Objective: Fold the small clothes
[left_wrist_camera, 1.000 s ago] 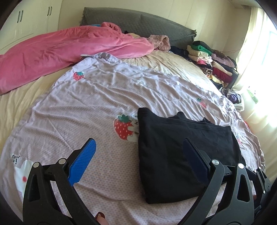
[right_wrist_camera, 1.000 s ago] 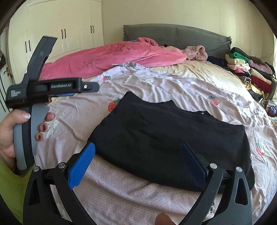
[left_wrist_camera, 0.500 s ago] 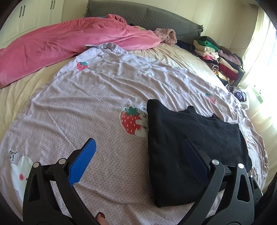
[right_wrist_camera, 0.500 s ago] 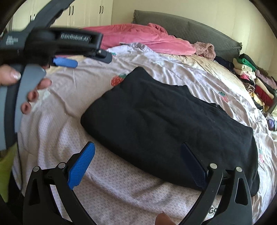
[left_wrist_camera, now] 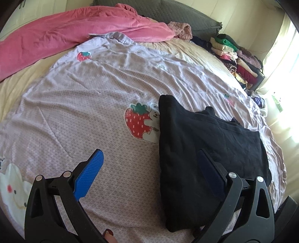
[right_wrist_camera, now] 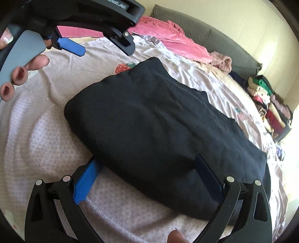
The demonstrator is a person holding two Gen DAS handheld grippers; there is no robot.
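Bed: I see a wide bed [left_wrist_camera: 22, 82] with a cream sheet under a lilac strawberry-print cover [left_wrist_camera: 104, 89].
Headboard: grey padded headboard [left_wrist_camera: 179, 16] against a cream wall [right_wrist_camera: 214, 16].
Bedding: pink duvet [left_wrist_camera: 74, 31] bunched near the headboard.
Far edge: stacked folded clothes [left_wrist_camera: 237, 61].
Light: bright window [left_wrist_camera: 287, 61], washed out.

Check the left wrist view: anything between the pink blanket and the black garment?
Only the lilac strawberry-print sheet, wrinkled, with nothing lying on it. Left wrist view shows that stretch from the pink blanket to the folded black garment.
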